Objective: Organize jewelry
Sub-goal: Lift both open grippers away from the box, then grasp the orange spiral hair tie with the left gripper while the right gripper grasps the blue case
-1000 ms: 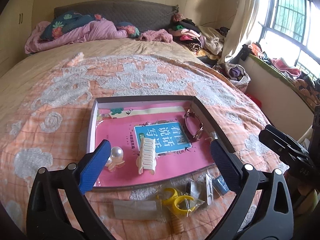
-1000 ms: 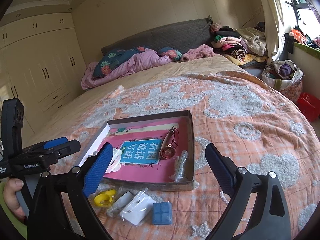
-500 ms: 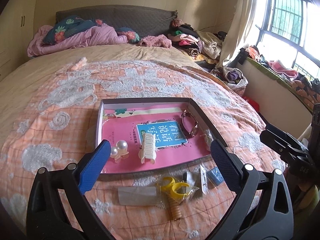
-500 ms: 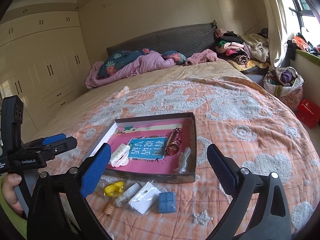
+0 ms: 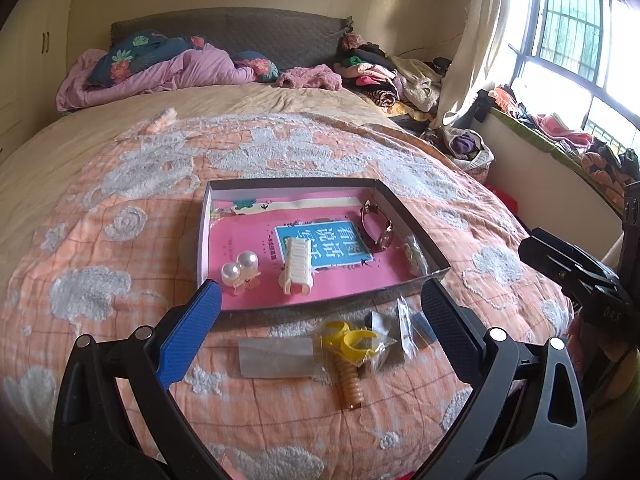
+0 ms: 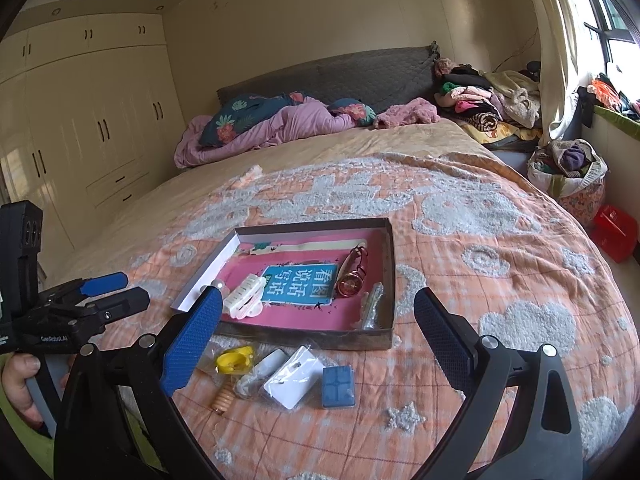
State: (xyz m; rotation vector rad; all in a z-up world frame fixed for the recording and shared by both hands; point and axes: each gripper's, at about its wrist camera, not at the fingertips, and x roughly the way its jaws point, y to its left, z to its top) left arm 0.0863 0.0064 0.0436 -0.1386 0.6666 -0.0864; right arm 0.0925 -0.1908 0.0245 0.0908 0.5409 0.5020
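A shallow box (image 5: 412, 208) (image 6: 386, 264) with a pink book inside lies on the bed. In it are pearl earrings (image 5: 240, 266), a cream hair claw (image 5: 297, 266) (image 6: 244, 294), a rose watch (image 5: 378, 226) (image 6: 352, 274) and a small clear packet (image 5: 414, 254) (image 6: 372, 306). In front of the box lie yellow rings in a bag (image 5: 354, 338) (image 6: 234, 360), a tan coil tie (image 5: 352, 384), clear packets (image 5: 276, 358) (image 6: 294, 376) and a blue square case (image 6: 338, 386). My left gripper (image 5: 320, 332) and right gripper (image 6: 316, 340) hover open above these loose items, empty.
The orange quilt (image 5: 120, 208) covers the bed. Purple bedding and pillows (image 6: 272, 124) lie at the headboard. Clothes are piled at the far right (image 6: 476, 100), with a bag (image 6: 572, 172) and a red bin (image 6: 616, 232) on the floor. Wardrobes (image 6: 80, 120) stand left.
Both grippers have pulled back and risen, so the box and the loose items look farther away. Both stay open and nothing on the bed has moved.
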